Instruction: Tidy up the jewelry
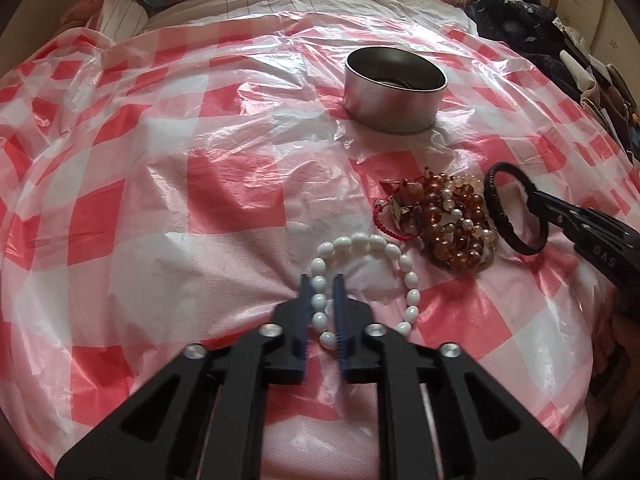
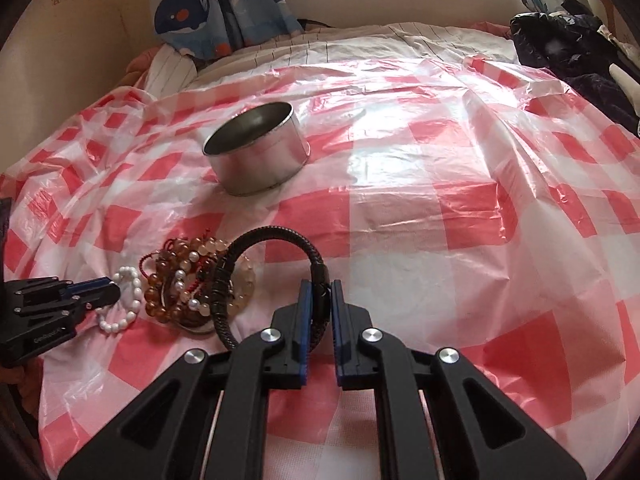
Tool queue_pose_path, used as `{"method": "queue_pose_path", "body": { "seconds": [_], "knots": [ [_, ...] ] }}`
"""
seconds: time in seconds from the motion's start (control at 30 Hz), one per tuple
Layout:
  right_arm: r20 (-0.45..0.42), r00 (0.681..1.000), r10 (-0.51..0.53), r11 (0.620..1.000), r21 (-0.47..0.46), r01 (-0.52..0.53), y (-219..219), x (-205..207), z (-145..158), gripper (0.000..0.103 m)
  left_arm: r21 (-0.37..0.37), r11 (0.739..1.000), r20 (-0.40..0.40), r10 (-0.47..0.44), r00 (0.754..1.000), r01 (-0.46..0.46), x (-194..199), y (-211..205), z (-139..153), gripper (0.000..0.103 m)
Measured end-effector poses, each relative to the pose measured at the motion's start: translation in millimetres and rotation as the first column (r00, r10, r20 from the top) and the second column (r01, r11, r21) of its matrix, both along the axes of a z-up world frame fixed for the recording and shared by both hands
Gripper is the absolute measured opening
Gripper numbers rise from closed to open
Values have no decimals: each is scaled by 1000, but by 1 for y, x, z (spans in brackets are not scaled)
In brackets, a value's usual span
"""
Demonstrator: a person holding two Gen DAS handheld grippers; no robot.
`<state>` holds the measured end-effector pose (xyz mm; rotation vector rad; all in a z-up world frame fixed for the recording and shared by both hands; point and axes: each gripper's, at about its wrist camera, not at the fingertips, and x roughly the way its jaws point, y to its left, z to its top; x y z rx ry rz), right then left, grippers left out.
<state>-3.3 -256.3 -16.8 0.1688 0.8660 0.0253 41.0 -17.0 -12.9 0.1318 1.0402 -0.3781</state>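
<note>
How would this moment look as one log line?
left gripper: shut on white bead bracelet | right gripper: shut on black bracelet | tin: empty

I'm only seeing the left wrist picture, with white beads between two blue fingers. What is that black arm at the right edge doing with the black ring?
Observer: The right gripper is clamped on the black braided bracelet at its clasp, and most of the loop is lifted off the cloth.
Operator: Is anything in the metal tin?
Observer: From the right wrist view the metal tin leans toward the camera, and what shows of its inside is bare metal.
Operator: Do the white beads look held from there?
Observer: Yes, the left gripper pinches the white bead bracelet, whose far side hangs onto the cloth.
</note>
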Motion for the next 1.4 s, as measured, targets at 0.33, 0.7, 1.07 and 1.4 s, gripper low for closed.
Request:
{"method": "queue_pose_path", "body": {
  "seconds": [0.33, 0.7, 1.07, 1.4],
  "knots": [
    [-34, 999, 30, 997, -72, -33, 10, 6, -12, 12, 12, 1000, -15, -9, 1000, 10, -1, -5, -4, 9],
    [89, 996, 11, 999, 46, -15, 2, -4, 7, 9, 37, 999, 18, -14, 1000, 13, -3, -10, -2, 8],
    [87, 996, 16, 999, 47, -20, 5, -3, 6, 9, 67, 998, 43, -12, 999, 9, -6, -18, -2, 55],
    [73, 997, 10, 999, 47, -13, 4, -2, 2, 9, 81, 997, 49, -21, 999, 17, -8, -21, -4, 58]
  ]
}}
